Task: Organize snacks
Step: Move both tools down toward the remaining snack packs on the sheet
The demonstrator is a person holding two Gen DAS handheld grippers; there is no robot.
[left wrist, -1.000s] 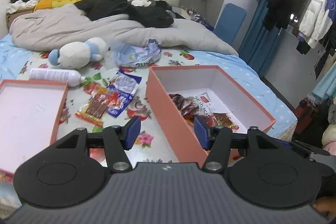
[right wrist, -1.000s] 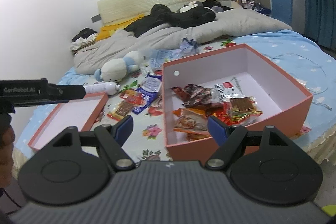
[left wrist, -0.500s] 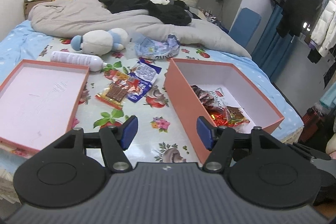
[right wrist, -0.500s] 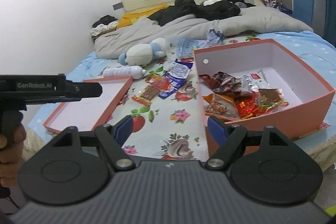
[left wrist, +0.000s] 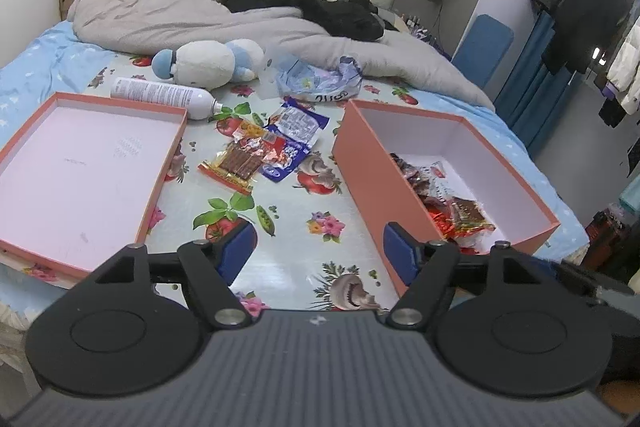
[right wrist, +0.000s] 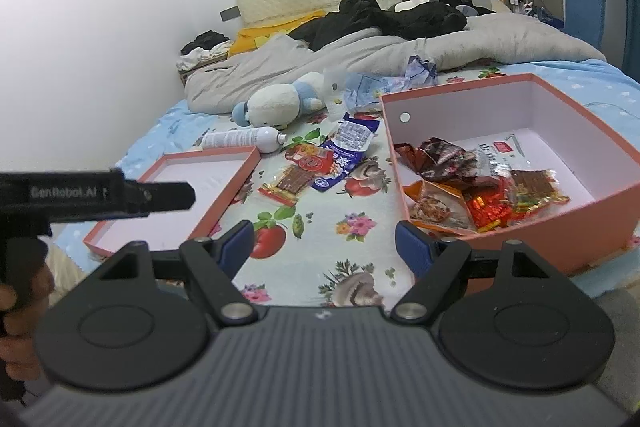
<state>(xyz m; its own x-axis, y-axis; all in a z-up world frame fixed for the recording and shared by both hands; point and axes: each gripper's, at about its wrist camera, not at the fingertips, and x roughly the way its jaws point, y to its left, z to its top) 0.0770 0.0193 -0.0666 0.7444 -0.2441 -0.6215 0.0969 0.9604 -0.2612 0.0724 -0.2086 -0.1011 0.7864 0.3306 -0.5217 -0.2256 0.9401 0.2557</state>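
Note:
An orange box (left wrist: 362, 163) stands open on the flowered bed sheet, with several snack packets (left wrist: 456, 211) inside. Left of it lie loose packets: a brown-and-red one (left wrist: 238, 163) and a blue one (left wrist: 298, 131). My left gripper (left wrist: 318, 247) hovers over the sheet short of these; its jaws are opening with nothing between them. My right gripper (right wrist: 325, 245) is open and empty, just left of the box (right wrist: 560, 251) and its snacks (right wrist: 480, 195). The loose packets (right wrist: 298, 179) lie ahead of it.
The box lid (left wrist: 80, 167) lies upside down at the left. Behind the packets are a white spray can (left wrist: 160, 93), a plush toy (left wrist: 204, 61) and a crumpled plastic bag (left wrist: 316, 83). A grey duvet and dark clothes fill the far bed. Hanging clothes stand right.
Both grippers have drawn back and to the left, away from the box, so the lid and the loose packets now show more fully. The left jaws stand wider than before.

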